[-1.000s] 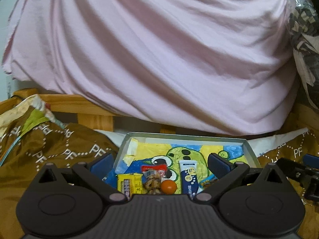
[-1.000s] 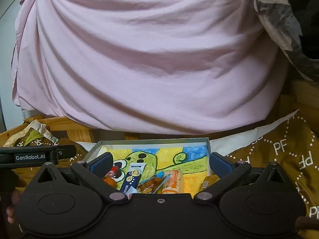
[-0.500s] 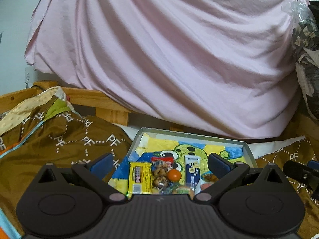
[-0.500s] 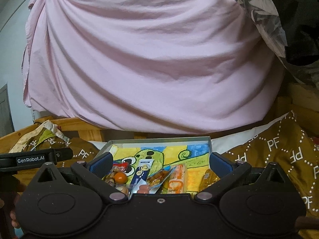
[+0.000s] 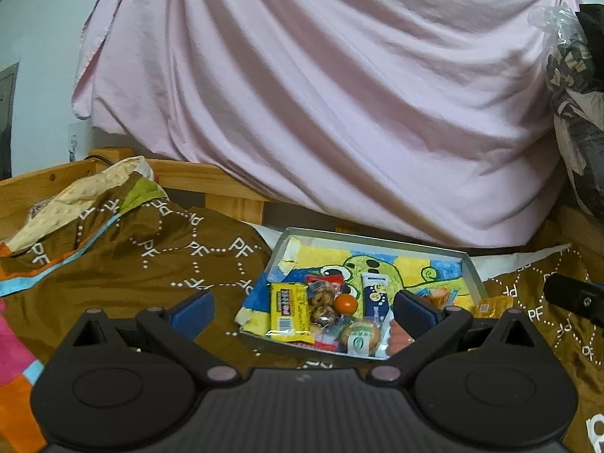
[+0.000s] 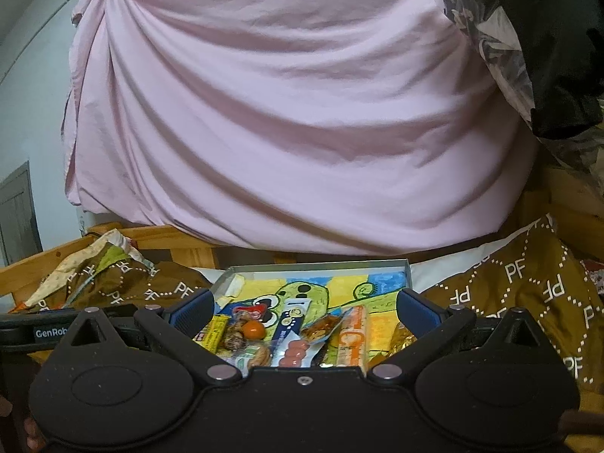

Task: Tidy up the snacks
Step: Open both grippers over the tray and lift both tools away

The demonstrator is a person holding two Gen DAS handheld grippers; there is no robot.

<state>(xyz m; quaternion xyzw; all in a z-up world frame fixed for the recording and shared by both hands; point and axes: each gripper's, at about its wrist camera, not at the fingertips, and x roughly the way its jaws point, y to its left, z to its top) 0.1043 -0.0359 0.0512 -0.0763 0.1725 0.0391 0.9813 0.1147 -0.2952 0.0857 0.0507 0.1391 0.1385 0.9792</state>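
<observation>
While both claws hover: nothing gripped
Left gripper (image 5: pixel 301 307): jaws spread, empty
Right gripper (image 6: pixel 304 309): jaws spread, empty
Snacks (image 5: pixel 324 313): in metal tray (image 5: pixel 372 239) on brown quilt (image 5: pixel 158 264)

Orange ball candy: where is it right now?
Inside the tray, left-centre in both views: orange ball candy sits between the brown wrapped sweets and the blue tube.

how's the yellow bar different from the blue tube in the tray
The yellow bar is a flat, wide rectangular packet; the blue tube is narrower and slimmer. The bar is yellow with dark print, the tube dark blue with a white top end. The bar lies at the tray's left side, the tube nearer the middle, with an orange ball between them. Both lie flat in the tray, lengthwise toward its far wall.
</observation>
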